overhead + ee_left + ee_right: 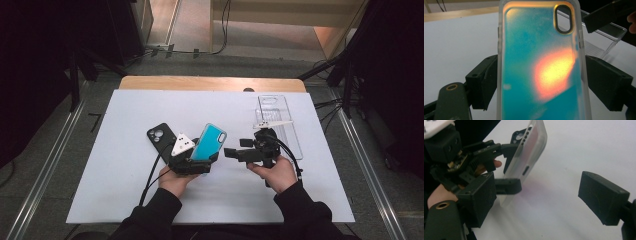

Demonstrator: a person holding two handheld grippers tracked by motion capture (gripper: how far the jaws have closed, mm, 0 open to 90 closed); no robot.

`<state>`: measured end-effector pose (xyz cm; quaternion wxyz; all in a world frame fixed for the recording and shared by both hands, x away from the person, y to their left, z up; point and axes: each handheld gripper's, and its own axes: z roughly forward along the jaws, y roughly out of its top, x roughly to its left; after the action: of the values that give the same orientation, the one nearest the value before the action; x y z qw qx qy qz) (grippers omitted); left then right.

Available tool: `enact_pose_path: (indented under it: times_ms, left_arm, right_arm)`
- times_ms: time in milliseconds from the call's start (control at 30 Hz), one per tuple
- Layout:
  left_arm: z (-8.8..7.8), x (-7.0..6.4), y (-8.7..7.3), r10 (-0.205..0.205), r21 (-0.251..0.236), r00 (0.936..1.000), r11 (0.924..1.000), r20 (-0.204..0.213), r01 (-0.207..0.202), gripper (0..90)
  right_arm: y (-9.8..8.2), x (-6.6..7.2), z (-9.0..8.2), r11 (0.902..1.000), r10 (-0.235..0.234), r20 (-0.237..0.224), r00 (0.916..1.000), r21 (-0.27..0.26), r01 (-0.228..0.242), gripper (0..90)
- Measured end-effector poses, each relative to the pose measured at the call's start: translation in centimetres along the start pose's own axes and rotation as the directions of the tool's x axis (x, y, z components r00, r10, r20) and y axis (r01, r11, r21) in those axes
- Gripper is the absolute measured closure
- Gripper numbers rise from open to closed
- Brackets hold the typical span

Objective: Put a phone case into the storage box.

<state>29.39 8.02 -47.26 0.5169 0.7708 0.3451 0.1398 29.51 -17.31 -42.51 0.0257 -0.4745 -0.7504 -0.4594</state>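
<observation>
Left gripper view: teal phone case (541, 70) hides the table (456, 42) behind.

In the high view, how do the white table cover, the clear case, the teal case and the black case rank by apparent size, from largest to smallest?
1. White table cover, by far.
2. Clear case.
3. Teal case and black case: unsure. The teal one is lifted in the left gripper, tilted and nearer the camera; the black one is partly covered.

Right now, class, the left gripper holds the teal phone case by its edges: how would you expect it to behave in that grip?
The teal phone case is a thin empty shell, so probably light. Its frosted rim looks smooth, so it may slip between the left gripper jaws. Gripped across its width, it might flex slightly if squeezed harder.
</observation>
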Motion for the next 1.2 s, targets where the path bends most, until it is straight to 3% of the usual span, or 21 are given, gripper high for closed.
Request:
enact_pose_path:
  times_ms: [467,733,767,833,867,967,1000,1033,1200]
  left_arm:
    - [-0.2,-0.4,-0.1,-0.014,-0.022,0.9999,0.9997,-0.005,0.014,16.4]
    - [-0.3,-0.7,-0.1,-0.020,-0.018,0.9997,0.9996,-0.013,0.020,16.4]
    - [-0.3,-0.7,-0.1,-0.022,-0.018,0.9997,0.9996,-0.011,0.022,16.4]
    - [-0.3,-0.8,-0.1,-0.031,-0.017,0.9995,0.9994,-0.004,0.031,16.4]
    - [-0.3,-0.8,-0.1,-0.033,-0.015,0.9995,0.9994,-0.004,0.033,16.4]
    - [-0.2,-0.7,-0.2,-0.039,-0.011,0.9992,0.9992,0.000,0.039,16.4]
    - [-0.2,-0.7,-0.2,-0.039,-0.012,0.9993,0.9992,0.000,0.039,16.4]
    - [-0.2,-0.8,-0.2,-0.040,-0.015,0.9992,0.9991,0.001,0.040,16.4]
    - [-0.2,-1.0,-0.2,-0.026,-0.022,0.9997,0.9994,-0.004,0.026,16.4]
  right_arm:
    - [2.3,0.3,2.0,0.9996,0.023,-0.027,0.9994,0.014,-0.023,14.2]
    - [3.4,0.2,3.4,0.9948,0.091,-0.083,0.9924,0.053,-0.087,33.9]
    - [3.6,0.1,3.6,0.9918,0.117,-0.085,0.9895,0.062,-0.112,43.0]
    - [3.6,0.1,3.7,0.9894,0.134,-0.087,0.9871,0.068,-0.128,47.8]
    - [3.8,-0.1,3.6,0.9845,0.165,-0.085,0.9826,0.073,-0.159,56.4]
    - [3.8,-0.4,3.4,0.9811,0.187,-0.081,0.9791,0.067,-0.182,68.6]
    - [3.8,-0.4,3.4,0.9811,0.187,-0.081,0.9791,0.067,-0.182,68.6]
    - [3.8,-0.5,3.2,0.9797,0.194,-0.079,0.9778,0.067,-0.189,75.3]
    - [3.8,-0.7,2.9,0.9753,0.216,-0.101,0.9712,0.071,-0.209,76.7]
